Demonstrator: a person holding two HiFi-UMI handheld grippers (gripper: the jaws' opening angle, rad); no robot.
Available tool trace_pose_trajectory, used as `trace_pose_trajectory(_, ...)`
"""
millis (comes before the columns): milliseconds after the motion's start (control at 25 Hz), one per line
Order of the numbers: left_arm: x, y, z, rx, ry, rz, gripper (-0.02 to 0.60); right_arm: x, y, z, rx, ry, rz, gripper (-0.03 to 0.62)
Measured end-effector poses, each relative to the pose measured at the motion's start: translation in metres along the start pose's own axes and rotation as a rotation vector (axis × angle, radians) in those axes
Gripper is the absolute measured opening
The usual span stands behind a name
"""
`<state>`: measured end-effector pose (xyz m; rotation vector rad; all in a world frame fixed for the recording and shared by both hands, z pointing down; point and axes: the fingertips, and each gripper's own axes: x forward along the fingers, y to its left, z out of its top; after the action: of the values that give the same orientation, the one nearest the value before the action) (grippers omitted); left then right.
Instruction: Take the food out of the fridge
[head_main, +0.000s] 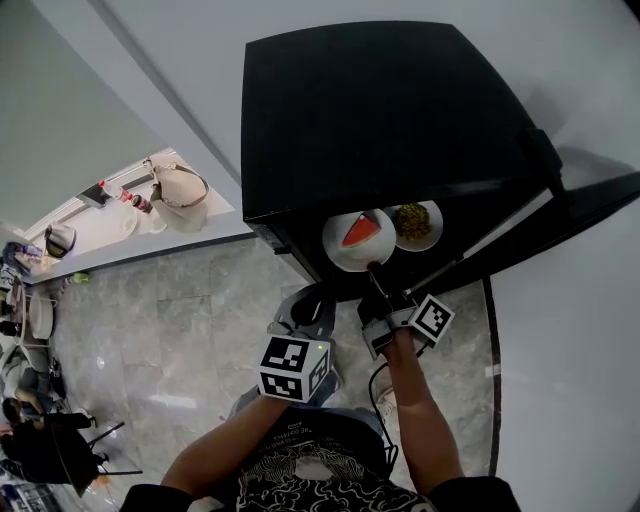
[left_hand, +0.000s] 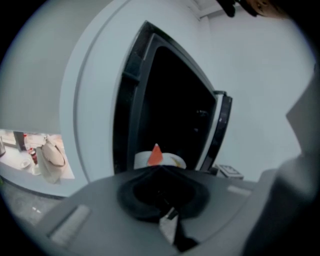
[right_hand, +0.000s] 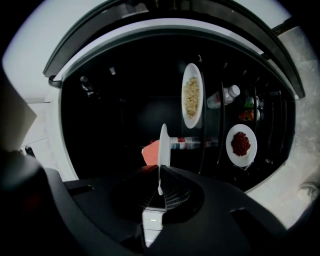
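White plate (head_main: 352, 252), red slice (head_main: 358, 232) aboard, is pinched by the rim in the right gripper (head_main: 374, 278) at the fridge (head_main: 380, 120) mouth. Extraction step: next, draw it clear, kept level. Left gripper (head_main: 311, 297) is closed, empty.

In the fridge (head_main: 380, 110), shelves (right_hand: 222, 145) carry a yellow-food plate (right_hand: 192, 97), a red-food plate (right_hand: 241, 144) and a bottle (right_hand: 223, 97).

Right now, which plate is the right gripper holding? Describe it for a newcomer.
At the mouth of the open black fridge, two white plates show side by side in the head view. It's the left plate, its rim pinched by the right gripper. It carries a red wedge; the neighbouring plate holds yellow-green food.
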<state>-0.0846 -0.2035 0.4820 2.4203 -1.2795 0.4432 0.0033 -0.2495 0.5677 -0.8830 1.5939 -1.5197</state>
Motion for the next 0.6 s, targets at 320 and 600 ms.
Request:
trace_pose_trajectory(320, -0.011, -0.011, 0.022, -0.028, -0.062, 0.039, 0.000, -0.032, 0.064, 0.002, -0.025, 0.021, 0.087, 0.006)
trace_pose_trajectory(600, -0.038, -0.026, 0.049, -0.054, -0.161, 0.103, 0.000, -0.080, 0.129, -0.004, -0.038, 0.073, 0.140, 0.006)
